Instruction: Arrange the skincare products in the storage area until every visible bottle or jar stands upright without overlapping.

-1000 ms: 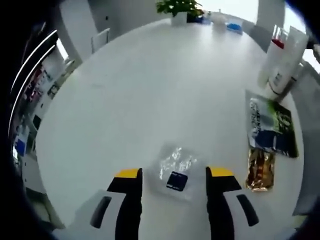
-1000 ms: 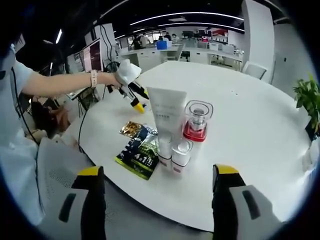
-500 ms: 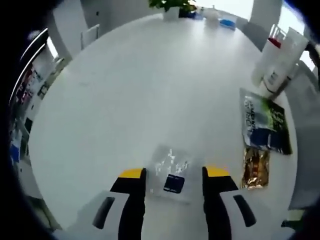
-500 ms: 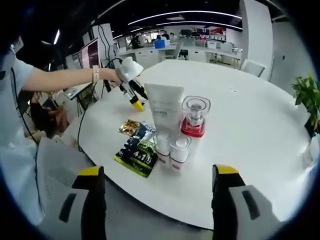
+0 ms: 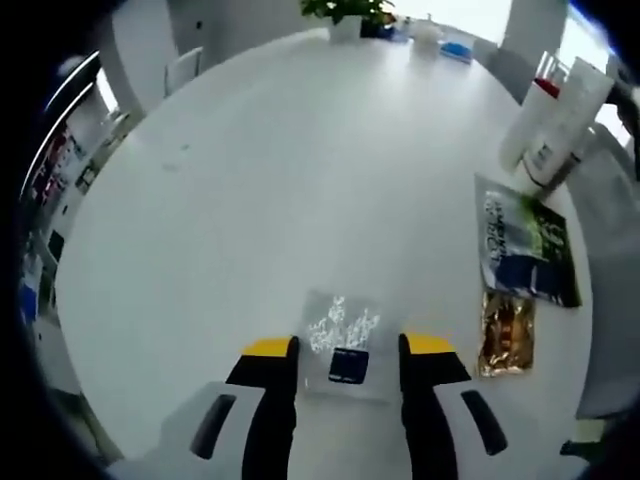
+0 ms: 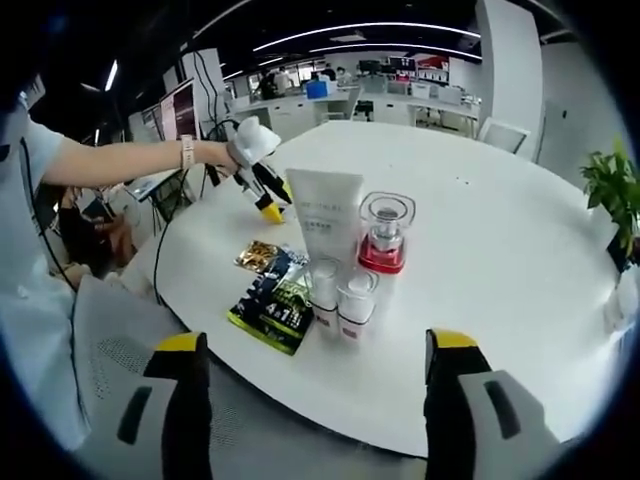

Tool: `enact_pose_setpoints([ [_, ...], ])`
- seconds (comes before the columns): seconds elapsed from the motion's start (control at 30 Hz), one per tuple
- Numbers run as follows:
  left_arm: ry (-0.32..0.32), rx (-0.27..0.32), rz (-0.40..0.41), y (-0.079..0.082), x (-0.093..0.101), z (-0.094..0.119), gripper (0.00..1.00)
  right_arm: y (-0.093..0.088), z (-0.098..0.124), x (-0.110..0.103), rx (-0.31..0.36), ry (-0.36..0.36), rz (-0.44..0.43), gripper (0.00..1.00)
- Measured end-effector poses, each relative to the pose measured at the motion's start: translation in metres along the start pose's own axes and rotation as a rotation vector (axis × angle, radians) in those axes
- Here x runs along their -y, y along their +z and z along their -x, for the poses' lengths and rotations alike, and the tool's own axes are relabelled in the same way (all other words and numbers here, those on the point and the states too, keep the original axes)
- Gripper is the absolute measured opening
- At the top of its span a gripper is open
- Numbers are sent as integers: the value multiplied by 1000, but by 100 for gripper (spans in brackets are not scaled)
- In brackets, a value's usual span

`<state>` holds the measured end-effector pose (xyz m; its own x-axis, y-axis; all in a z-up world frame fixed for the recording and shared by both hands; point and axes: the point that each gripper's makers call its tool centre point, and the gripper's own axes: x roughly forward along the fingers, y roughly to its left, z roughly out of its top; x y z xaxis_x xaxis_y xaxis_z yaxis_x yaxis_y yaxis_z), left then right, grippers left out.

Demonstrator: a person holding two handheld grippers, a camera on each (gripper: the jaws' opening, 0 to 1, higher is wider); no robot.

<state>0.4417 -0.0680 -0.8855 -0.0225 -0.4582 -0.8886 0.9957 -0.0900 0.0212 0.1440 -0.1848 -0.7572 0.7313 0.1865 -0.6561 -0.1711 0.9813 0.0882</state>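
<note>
Left gripper (image 5: 345,347) straddles the clear sachet (image 5: 340,345), jaws apart; best to close squarely on its edges.

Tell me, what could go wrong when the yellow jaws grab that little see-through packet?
The clear packet lies flat on the white table, so the left gripper might slide off it or crumple it. In the right gripper view, the tall tube stands close against the small bottles, so a bump could topple them.
</note>
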Motion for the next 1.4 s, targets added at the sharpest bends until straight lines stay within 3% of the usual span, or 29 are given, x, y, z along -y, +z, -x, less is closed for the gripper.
enact_pose_setpoints([
  [0.37, 15, -18, -5, -20, 12, 18, 37, 8, 2, -4, 25, 2, 14, 91],
  [0.63, 14, -31, -20, -36, 41, 35, 37, 11, 6, -6, 43, -5, 28, 92],
  [0.77, -32, -62, -48, -44, 63, 41, 37, 12, 6, -8, 46, -2, 31, 93],
  [0.87, -36, -60, -47, -45, 73, 44, 37, 12, 8, -8, 49, -1, 37, 93],
  [1.0, -110, -25, -44, -37, 111, 47, 37, 13, 11, -8, 60, -5, 39, 94],
  [1.07, -141, -39, -59, -40, 123, 47, 37, 13, 12, -7, 64, -9, 36, 95],
  [1.4, -131, -28, -110, -32, 152, 55, 37, 20, 19, -3, 128, -43, 12, 99],
])
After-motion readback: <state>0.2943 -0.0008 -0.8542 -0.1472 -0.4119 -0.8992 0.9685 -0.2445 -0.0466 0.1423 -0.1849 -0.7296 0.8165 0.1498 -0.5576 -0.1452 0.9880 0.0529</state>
